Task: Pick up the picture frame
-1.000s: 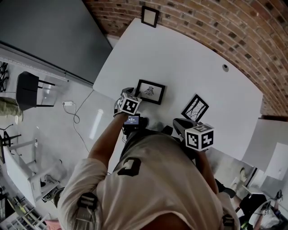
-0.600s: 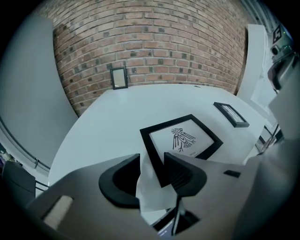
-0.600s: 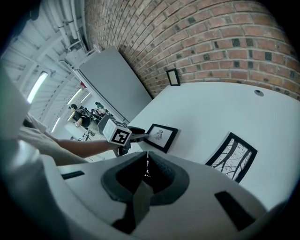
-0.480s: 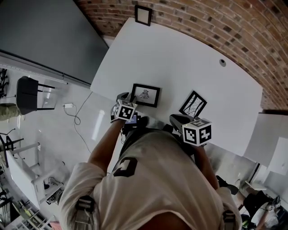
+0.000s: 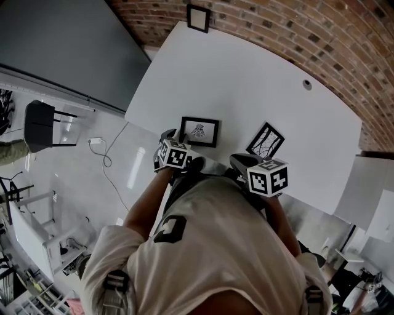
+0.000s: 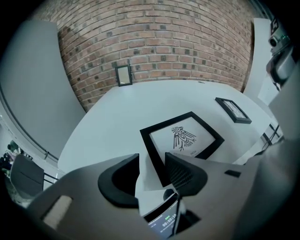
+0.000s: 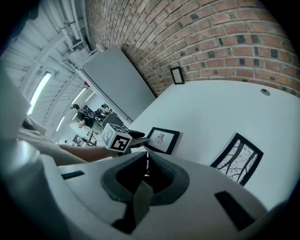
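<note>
A: Where is the picture frame (image 6: 183,138)?

B: Flat on the white counter (image 5: 246,86), close to its near edge; it is the black one with a bird drawing.

A: And the left gripper (image 6: 151,164)?

B: Right at the frame's near left corner; its fingers (image 6: 185,173) stand narrowly apart; the frame's left border shows in the gap, with white counter between it and the left finger, so nothing is clamped.

A: The right gripper (image 7: 146,161)?

B: Fingers closed together with nothing between them; it hangs over the counter's near edge, just beside a second frame (image 5: 266,140) with a branch drawing.

A: Anything else?

B: A small frame (image 5: 198,18) stands at the counter's far end against the brick wall (image 5: 277,24).
</note>
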Demonstrator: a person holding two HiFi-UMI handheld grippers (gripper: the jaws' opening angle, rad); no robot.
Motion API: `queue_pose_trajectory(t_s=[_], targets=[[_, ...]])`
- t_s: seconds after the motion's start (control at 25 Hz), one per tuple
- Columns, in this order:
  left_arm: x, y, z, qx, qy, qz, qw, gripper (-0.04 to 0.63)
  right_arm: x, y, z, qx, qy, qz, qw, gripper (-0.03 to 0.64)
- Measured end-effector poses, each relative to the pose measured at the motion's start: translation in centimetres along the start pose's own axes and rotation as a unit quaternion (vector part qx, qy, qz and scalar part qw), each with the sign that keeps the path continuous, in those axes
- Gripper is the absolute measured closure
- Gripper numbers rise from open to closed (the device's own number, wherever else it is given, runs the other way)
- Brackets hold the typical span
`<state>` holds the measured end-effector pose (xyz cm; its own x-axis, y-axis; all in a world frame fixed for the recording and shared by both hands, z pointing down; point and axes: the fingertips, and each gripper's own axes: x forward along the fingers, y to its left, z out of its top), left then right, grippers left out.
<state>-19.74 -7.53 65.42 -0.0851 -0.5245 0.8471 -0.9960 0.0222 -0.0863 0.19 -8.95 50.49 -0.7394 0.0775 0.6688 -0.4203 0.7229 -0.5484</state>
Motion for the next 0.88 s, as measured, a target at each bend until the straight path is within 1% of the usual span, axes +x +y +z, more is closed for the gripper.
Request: queue_pose_trajectory(t_s=[0.08, 0.16, 0.2, 0.24, 0.28, 0.4, 0.48, 0.56, 0.72, 0.88], targets=[[-0.4, 0.4, 0.0, -0.019, -0.006, 0.014, 0.9997, 0.408, 0.0, -0.1, 0.0, 0.0, 0.001, 0.001, 1.0, 0.611], [-0.8, 0.9, -0.1, -0.06, -0.013, 0.018, 0.998, 0.385, -0.2, -0.3, -0.2, 0.003, 0.001, 0.003, 1.0, 0.611], [-0.8, 1.0, -0.3, -0.083, -0.013, 0.015, 0.9964, 0.35, -0.3, -0.4, -0.4, 0.007, 0.002, 0.004, 1.0, 0.611], [-0.8, 1.1, -0.5, -0.104, -0.009, 0.011, 0.9945, 0.292, -0.3, -0.5, -0.5, 0.012, 0.001, 0.005, 1.0, 0.611], [-0.7, 1.2, -0.8, -0.123, -0.004, 0.006, 0.9923, 0.264, -0.3, -0.6, -0.6, 0.015, 0.001, 0.006, 1.0, 0.611], [-0.3, 1.6, -1.4, -0.181, 0.011, -0.004, 0.9835, 0.238, -0.2, -0.4, -0.5, 0.008, 0.002, 0.005, 1.0, 0.611], [-0.1, 1.9, -1.8, -0.209, 0.015, -0.007, 0.9778, 0.23, -0.1, 0.0, -0.6, -0.004, 0.006, 0.003, 1.0, 0.611], [0.0, 2.0, -2.0, -0.221, 0.014, -0.01, 0.9751, 0.227, -0.1, 0.1, -0.8, -0.009, 0.01, 0.003, 1.0, 0.611], [0.0, 2.1, -1.9, -0.222, 0.006, -0.005, 0.975, 0.227, -0.1, 0.1, -0.8, -0.006, 0.011, 0.004, 1.0, 0.611], [-0.3, 2.1, -2.5, -0.238, 0.012, 0.004, 0.9713, 0.224, -0.1, 0.2, -1.0, -0.007, 0.014, 0.005, 1.0, 0.611]])
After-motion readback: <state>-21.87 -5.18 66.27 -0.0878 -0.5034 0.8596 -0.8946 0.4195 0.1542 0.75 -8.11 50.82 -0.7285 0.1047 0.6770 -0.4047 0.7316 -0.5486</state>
